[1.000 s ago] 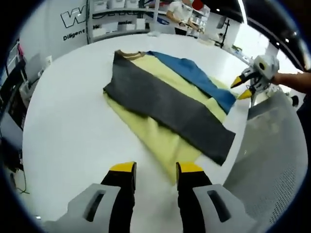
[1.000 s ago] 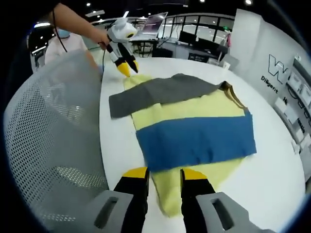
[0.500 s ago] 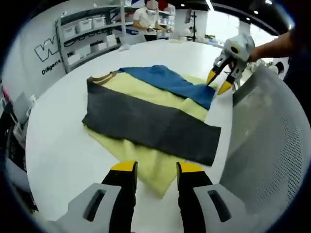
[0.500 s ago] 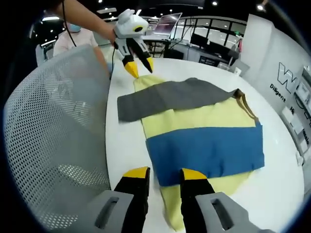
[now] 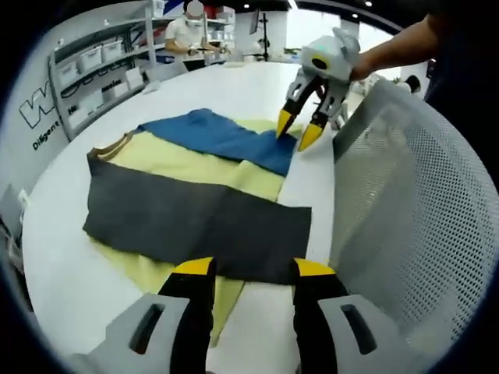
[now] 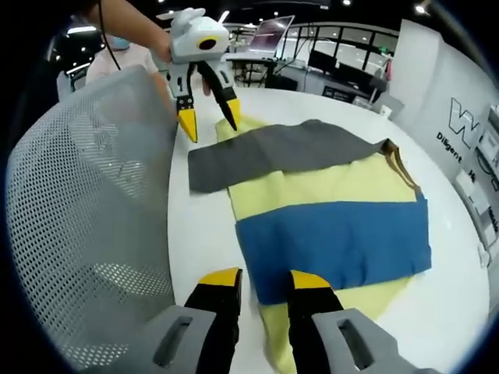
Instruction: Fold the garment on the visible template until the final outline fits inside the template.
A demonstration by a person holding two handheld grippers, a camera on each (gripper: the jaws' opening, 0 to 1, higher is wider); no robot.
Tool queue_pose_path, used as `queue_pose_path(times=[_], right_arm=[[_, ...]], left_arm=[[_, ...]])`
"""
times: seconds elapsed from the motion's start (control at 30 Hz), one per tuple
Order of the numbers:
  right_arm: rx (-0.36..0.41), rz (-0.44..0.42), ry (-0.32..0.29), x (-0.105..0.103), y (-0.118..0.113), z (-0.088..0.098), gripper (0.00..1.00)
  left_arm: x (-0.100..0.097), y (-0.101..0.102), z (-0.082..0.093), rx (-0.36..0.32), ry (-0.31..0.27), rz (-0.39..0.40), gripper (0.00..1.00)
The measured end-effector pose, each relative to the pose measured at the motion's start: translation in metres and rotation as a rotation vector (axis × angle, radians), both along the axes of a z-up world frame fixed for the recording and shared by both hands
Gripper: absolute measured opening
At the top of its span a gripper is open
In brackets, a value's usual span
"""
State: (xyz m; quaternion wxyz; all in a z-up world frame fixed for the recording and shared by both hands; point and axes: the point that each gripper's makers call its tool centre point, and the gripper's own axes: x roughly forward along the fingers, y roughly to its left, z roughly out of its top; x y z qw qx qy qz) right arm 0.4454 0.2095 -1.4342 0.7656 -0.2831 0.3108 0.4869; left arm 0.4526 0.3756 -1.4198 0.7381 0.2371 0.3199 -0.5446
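Lettering on the far wall (image 6: 460, 128) starts with a large outlined "W" above a smaller line that begins "Diligent"; the rest is cut off. White table (image 5: 70, 257) carries the garment (image 5: 195, 195), spread flat near the rounded edge: a yellow body with a grey sleeve folded across one end and a blue sleeve across the other. Grey mesh chair back (image 6: 86, 234) stands against the table edge, beside both grippers. Shelves with white bins (image 5: 93, 62) line the wall, and a person stands further back. Left gripper (image 5: 248, 274) hangs just over the grey sleeve's edge, jaws apart, gripping nothing. Right gripper (image 6: 260, 280) hovers over the blue sleeve's edge, likewise parted and empty.
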Motion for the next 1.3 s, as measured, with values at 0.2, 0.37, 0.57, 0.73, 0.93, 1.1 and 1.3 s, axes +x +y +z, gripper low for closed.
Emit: queue_pose_path(times=[0.2, 0.37, 0.57, 0.73, 0.93, 1.1, 1.3], right_arm=[[-0.008, 0.008, 0.011, 0.001, 0.002, -0.004, 0.16], [-0.021, 0.028, 0.013, 0.001, 0.005, -0.007, 0.15], [-0.034, 0.039, 0.018, 0.001, 0.006, -0.010, 0.12], [-0.060, 0.064, 0.015, -0.001, 0.007, -0.013, 0.10], [-0.060, 0.057, 0.016, -0.001, 0.007, -0.012, 0.08], [-0.076, 0.061, 0.014, 0.000, 0.006, -0.013, 0.05], [-0.069, 0.045, 0.028, 0.003, 0.007, -0.011, 0.00]], left_arm=[[-0.010, -0.019, -0.003, 0.000, 0.021, -0.054, 0.40], [-0.015, -0.030, -0.009, 0.014, 0.027, -0.096, 0.39], [-0.022, -0.036, -0.016, 0.043, 0.037, -0.142, 0.35], [-0.028, -0.038, -0.021, 0.059, 0.039, -0.171, 0.31], [-0.029, -0.037, -0.024, 0.081, 0.017, -0.196, 0.23], [-0.029, -0.037, -0.024, 0.085, 0.011, -0.210, 0.21], [-0.027, -0.036, -0.025, 0.082, 0.026, -0.176, 0.06]])
